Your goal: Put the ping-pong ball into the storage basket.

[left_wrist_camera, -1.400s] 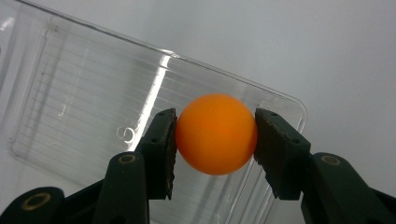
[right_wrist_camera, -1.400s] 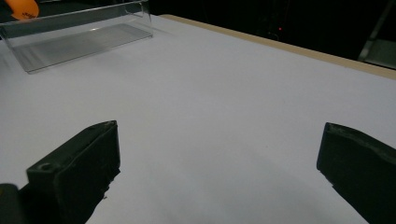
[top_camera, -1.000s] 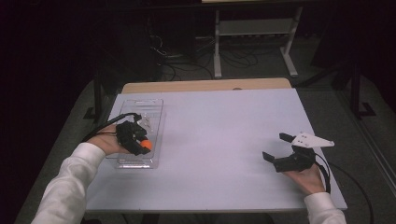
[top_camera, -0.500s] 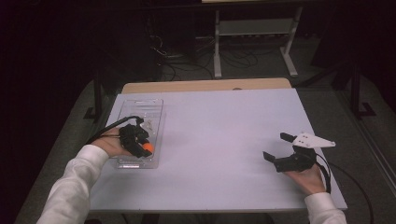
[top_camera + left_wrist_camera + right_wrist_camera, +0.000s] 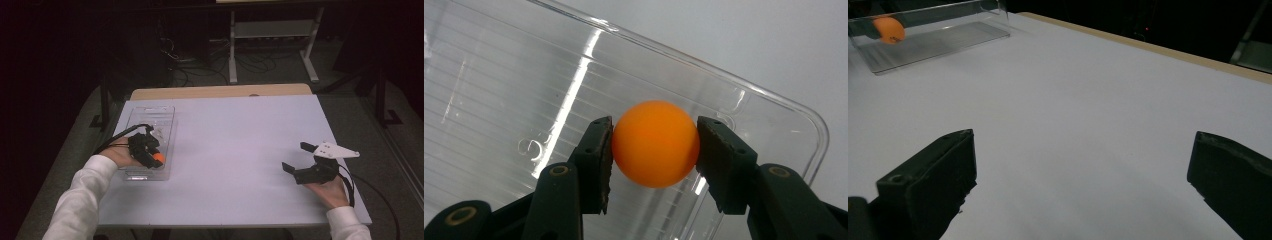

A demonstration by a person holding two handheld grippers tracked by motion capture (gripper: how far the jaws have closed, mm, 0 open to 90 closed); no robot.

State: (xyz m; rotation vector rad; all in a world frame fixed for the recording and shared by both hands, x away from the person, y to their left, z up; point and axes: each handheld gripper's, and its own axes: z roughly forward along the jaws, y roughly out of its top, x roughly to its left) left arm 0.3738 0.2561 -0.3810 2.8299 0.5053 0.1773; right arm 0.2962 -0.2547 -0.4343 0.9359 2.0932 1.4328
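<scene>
An orange ball (image 5: 656,144) sits between the two black pads of my left gripper (image 5: 654,125), which is shut on it. The ball (image 5: 159,158) hangs over the near end of a clear plastic tray (image 5: 150,112) at the table's left side, with my left gripper (image 5: 156,156) reaching in from the left. From the right gripper view the ball (image 5: 889,30) and the tray (image 5: 938,42) show far off at the upper left. My right gripper (image 5: 296,156) rests low over the right side of the table, jaws wide open (image 5: 1083,145) with nothing between them.
The white table top (image 5: 235,140) is bare between the tray and my right gripper. A wooden strip (image 5: 220,91) borders the far edge. Beyond it, in the dark, stands a white metal frame (image 5: 272,30) among floor cables.
</scene>
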